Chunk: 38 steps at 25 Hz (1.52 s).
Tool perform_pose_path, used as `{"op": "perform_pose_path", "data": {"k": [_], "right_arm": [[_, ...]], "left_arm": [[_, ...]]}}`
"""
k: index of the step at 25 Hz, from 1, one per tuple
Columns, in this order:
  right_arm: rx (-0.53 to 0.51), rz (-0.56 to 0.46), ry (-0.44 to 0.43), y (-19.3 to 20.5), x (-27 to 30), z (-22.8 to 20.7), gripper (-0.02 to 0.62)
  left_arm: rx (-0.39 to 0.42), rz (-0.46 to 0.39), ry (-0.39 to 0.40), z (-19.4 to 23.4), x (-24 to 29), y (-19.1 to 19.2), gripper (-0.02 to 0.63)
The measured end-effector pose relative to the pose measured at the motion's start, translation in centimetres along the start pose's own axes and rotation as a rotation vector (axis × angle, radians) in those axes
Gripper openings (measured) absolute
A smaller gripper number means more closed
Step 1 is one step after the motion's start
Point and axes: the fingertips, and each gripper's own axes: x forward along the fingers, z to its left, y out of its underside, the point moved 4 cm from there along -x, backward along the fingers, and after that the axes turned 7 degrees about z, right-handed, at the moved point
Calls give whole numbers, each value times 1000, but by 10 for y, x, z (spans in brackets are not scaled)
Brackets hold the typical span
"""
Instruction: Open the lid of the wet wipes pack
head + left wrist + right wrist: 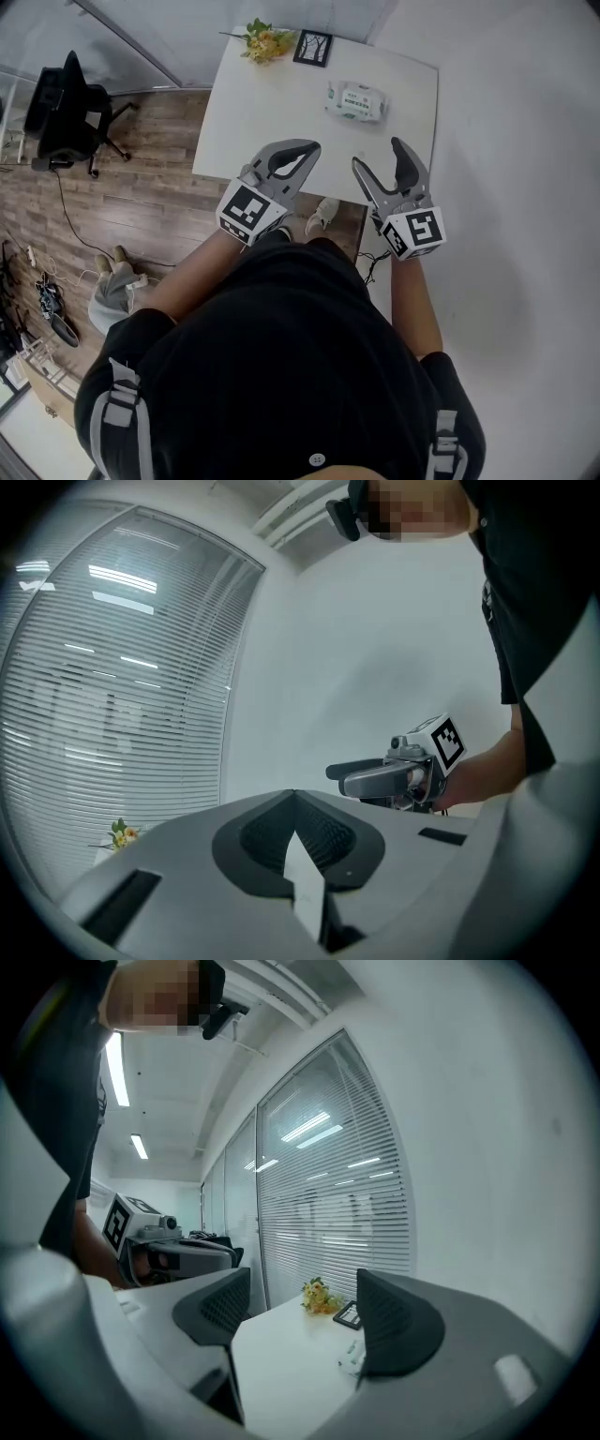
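The wet wipes pack (356, 101), white with green print, lies flat on the white table (272, 112) toward its far right part, lid down. Both grippers hover at the table's near edge, well short of the pack. My left gripper (302, 161) is shut with nothing between its jaws; the left gripper view shows its tips meeting (294, 797). My right gripper (381, 157) stands open and empty, and through its gap (300, 1312) the pack (351, 1357) shows partly, hidden behind the right jaw.
A small bunch of yellow flowers (262, 41) and a dark picture frame (312, 48) stand at the table's far edge. A black office chair (66, 108) stands on the wood floor at left. A white wall runs along the right.
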Motion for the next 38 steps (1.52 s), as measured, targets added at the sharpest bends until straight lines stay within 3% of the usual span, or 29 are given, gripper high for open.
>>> {"op": "perform_pose_path", "data": {"k": [11, 21, 29, 38], "right_arm": [[-5, 100, -15, 23, 68, -107, 351], [-61, 305, -41, 106, 134, -176, 351], [-98, 437, -63, 153, 171, -198, 348], [-162, 583, -54, 196, 203, -204, 348]], "left_arm": [[-81, 70, -57, 50, 84, 5, 0], [-150, 201, -120, 84, 158, 52, 0], [-179, 314, -133, 107, 198, 95, 0], [-200, 432, -66, 131, 237, 147, 0]]}}
